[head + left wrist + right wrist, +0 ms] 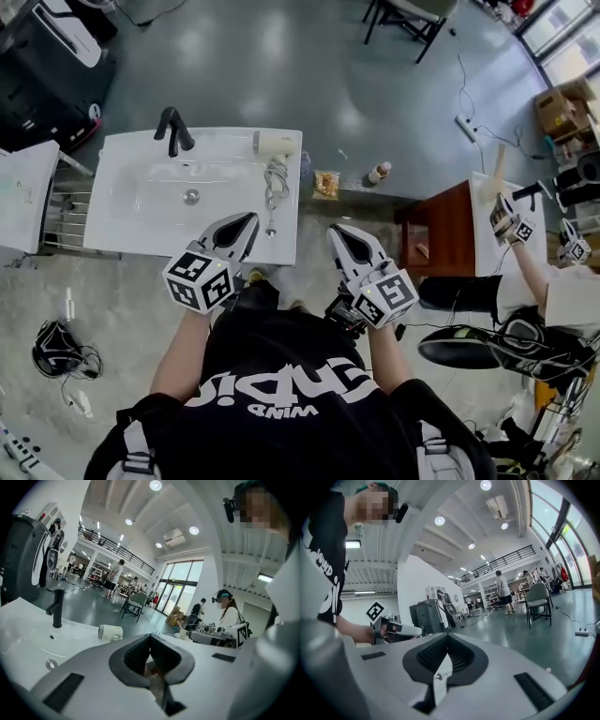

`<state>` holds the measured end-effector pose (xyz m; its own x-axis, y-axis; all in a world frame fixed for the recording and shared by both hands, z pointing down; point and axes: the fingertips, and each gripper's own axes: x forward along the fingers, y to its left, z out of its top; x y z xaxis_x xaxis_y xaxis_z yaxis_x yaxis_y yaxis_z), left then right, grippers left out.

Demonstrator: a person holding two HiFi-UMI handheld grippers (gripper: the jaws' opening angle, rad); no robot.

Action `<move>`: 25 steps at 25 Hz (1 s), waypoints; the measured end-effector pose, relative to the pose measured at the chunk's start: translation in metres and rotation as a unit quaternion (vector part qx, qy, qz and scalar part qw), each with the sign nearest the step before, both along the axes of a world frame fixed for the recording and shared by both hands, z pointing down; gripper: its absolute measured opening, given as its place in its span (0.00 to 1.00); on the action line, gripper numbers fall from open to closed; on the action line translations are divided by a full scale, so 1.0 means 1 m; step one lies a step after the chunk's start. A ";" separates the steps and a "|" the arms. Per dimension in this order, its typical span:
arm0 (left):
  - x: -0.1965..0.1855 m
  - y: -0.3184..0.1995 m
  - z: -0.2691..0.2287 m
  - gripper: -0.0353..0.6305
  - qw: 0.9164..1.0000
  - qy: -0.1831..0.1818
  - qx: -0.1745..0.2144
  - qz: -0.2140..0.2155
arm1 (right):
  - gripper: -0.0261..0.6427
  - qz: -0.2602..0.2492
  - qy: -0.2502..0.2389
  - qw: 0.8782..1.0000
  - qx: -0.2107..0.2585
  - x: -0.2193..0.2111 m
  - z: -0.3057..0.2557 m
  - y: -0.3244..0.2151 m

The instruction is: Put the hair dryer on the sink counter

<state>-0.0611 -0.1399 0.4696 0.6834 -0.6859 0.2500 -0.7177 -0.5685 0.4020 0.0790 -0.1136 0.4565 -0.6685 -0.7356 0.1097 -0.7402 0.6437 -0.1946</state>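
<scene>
Both closed on nothing, left hand-held gripper [246, 223], right hand-held gripper [339, 234], hair dryer [275, 143] lying on sink counter [131, 155].

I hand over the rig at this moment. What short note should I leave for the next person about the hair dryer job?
Left hand-held gripper: shut, empty, above the front edge of the sink counter.
Right hand-held gripper: shut, empty, just right of the counter, over the floor.
Hair dryer: lies on the counter's back right corner, right of the faucet. Its cord lies along the counter's right side.
Done: the dryer rests on the counter, and neither gripper touches it.
Left: nothing that I can see; the job looks finished.
</scene>
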 end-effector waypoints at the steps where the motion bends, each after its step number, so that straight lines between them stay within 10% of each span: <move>1: 0.003 0.008 0.000 0.08 1.000 -0.001 0.001 -0.001 | 0.06 -0.002 -0.001 1.000 0.000 0.004 -0.001 0.006; 25: 0.025 0.120 -0.050 0.08 0.994 -0.027 0.095 0.037 | 0.06 -0.008 -0.001 0.999 0.032 0.031 -0.032 0.113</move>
<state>-0.0362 -0.0199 0.4193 0.7230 -0.6726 0.1576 -0.6885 -0.6827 0.2447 0.1105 -0.0005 0.4240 -0.6806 -0.7301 0.0609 -0.7291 0.6668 -0.1544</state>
